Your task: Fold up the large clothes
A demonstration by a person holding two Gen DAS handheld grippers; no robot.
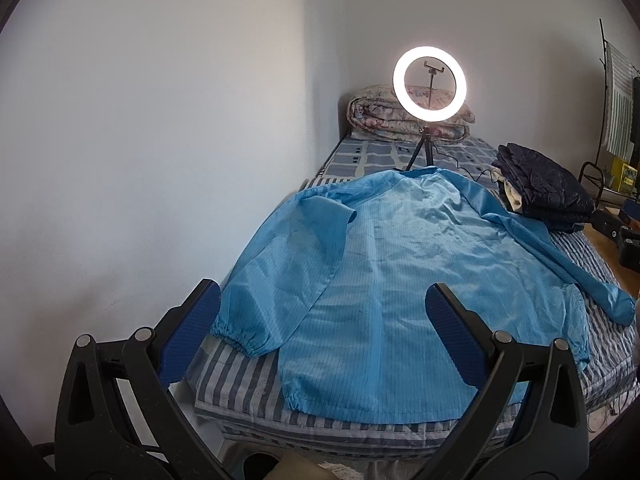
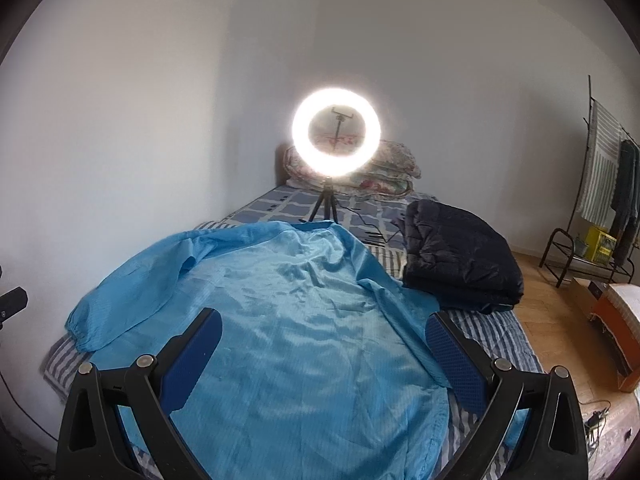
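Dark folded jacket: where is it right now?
The dark folded jacket lies on the bed's right side, just beyond the blue garment's right sleeve, nearer than the ring light.

Right gripper (image 2: 322, 330): blue-padded fingers spread wide, holding nothing, poised over a light blue garment (image 2: 280, 320) laid flat on a striped bed (image 2: 496, 336) (one sleeve trails toward the wall side). Beyond the collar, a lit ring light (image 2: 336, 133) on a small tripod, with folded floral bedding (image 2: 396, 172) behind it. To the right of the garment, a folded dark quilted jacket (image 2: 460, 256); a clothes rack (image 2: 600, 184) stands on the wooden floor.
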